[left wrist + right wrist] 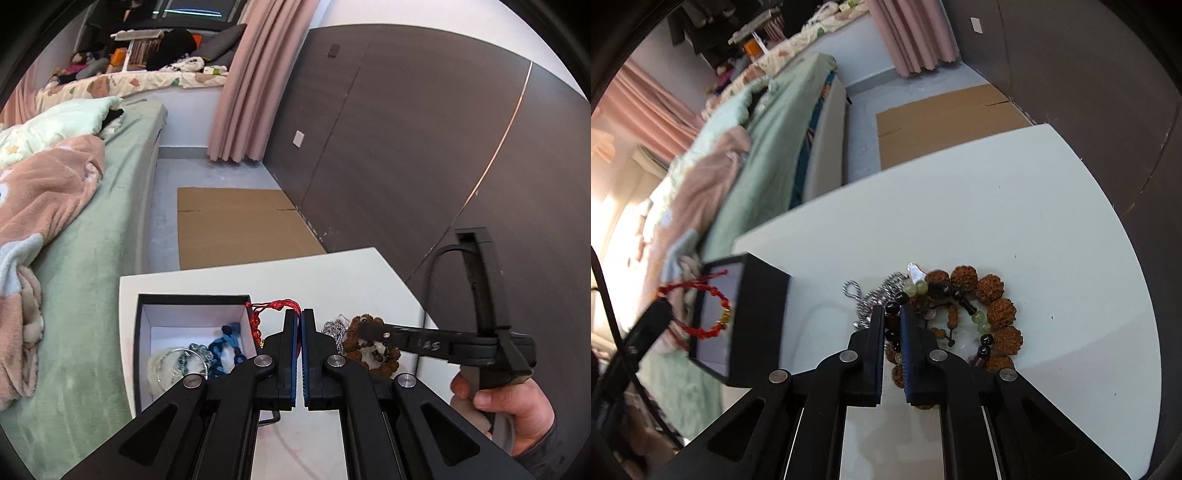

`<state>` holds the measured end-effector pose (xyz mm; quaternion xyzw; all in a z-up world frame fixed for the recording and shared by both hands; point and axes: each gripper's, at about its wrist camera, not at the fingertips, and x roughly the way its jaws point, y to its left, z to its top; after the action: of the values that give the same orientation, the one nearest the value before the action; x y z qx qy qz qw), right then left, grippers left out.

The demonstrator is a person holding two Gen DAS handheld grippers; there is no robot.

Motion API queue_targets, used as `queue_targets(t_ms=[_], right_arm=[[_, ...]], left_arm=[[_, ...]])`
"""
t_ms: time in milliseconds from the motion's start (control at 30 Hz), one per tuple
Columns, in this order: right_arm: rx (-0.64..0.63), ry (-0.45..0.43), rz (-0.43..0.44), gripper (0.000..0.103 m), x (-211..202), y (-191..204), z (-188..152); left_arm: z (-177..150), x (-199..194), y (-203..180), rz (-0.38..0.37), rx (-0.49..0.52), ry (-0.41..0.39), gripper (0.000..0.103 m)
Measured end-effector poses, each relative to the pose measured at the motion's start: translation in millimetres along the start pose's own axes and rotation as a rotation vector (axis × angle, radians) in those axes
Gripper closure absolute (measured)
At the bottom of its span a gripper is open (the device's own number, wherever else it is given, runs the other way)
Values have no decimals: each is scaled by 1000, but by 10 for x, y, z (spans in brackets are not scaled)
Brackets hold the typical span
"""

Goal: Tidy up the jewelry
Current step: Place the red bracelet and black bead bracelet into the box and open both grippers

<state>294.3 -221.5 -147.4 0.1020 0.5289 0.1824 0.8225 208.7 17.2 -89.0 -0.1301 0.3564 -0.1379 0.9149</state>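
My left gripper (pixel 299 314) is shut on a red cord bracelet (pixel 271 307) and holds it over the right wall of the black box (pixel 192 297); the bracelet also shows in the right wrist view (pixel 713 314). The box holds blue beads (pixel 225 345) and a silver bangle (pixel 177 363). My right gripper (pixel 892 314) is nearly shut around a black-and-green bead bracelet (pixel 980 321) in the jewelry pile, beside a brown seed-bead bracelet (pixel 999 310) and a silver chain (pixel 871 299). The right gripper also shows in the left wrist view (pixel 364 326).
The white table (pixel 997 206) stands beside a bed with a green sheet (pixel 92 295). Flat cardboard (pixel 236 229) lies on the floor beyond the table. A dark wall panel (pixel 424 140) runs along the right.
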Motion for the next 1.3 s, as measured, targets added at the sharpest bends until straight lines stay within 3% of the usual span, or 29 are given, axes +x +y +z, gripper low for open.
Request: queue_targets(t_ms=[267,600,667,700,733,767,1100,1300], right_arm=[[41,-113,216,94,-339,13,36],[-2,-169,395,94,-429,377,-1],[-14,-171,416,94,-423,446,-13],[-20,-172,431,94,-423,488,-21],[-25,-173,440,93,-424,508,-19],[-30,-174,453,93,-426,539,-23],[-98,-173,542,93,-365,934,-82],[-112,-145,546,92,-184,1132,-116]], left_arm=[[53,-163,115,14,-32,-27,102],[100,-147,478,18,-218,12,99],[93,-132,531,38,-236,20,84],[95,-138,552,45,-244,17,52],[102,-155,577,48,-253,10,13],[103,-186,596,52,-262,-4,1],[158,-440,821,134,-312,-76,0],[176,-524,953,148,-331,-108,0]])
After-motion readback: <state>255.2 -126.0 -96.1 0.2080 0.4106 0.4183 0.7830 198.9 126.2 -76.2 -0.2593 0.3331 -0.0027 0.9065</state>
